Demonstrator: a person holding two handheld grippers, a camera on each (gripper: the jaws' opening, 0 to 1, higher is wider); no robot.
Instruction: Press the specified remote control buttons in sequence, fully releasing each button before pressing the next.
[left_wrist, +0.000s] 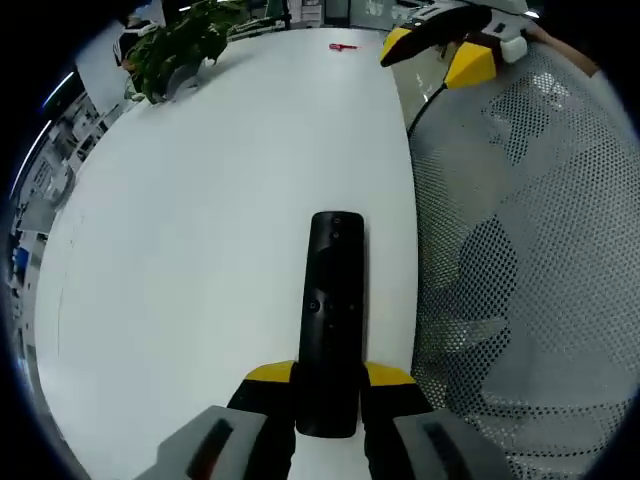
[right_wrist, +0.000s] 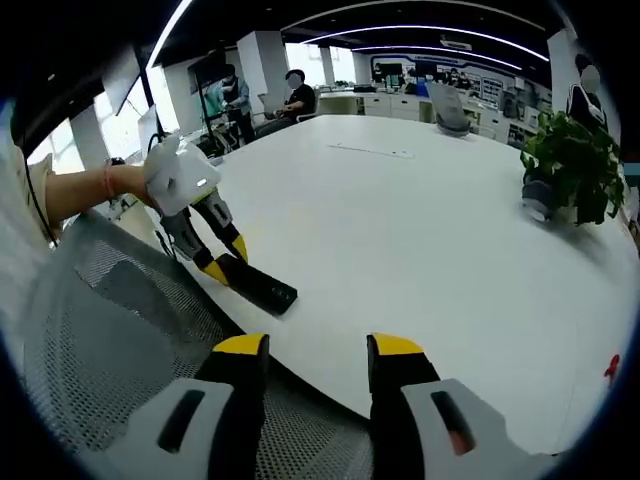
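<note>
Holding the remote control (left_wrist: 332, 320) is the work of the left gripper (left_wrist: 330, 378), whose yellow-tipped jaws are clenched on the near end of the black bar. In the left gripper view the remote is seen lengthwise, pointing away over the white worktop (left_wrist: 200, 200), with its button face turned up toward the camera; small round buttons can be made out near the middle, though their markings cannot be read. Whether the far end rests on the worktop or is lifted just clear of it cannot be told. In the right gripper view the same remote (right_wrist: 258, 284) is seen near the worktop's edge (right_wrist: 330, 395), beside a grey mesh chair back (right_wrist: 110, 330).

The right gripper (right_wrist: 318, 362) is held well apart from the remote, its jaws spread with nothing between them. In the left gripper view it appears at the far side (left_wrist: 440, 45), above the chair.

The step in hand is judged to be the steadying of the remote before a press; no button is touched. For the next move, the right gripper would have to be brought across and one jaw tip set squarely on the first named button, then lifted fully off.
</note>
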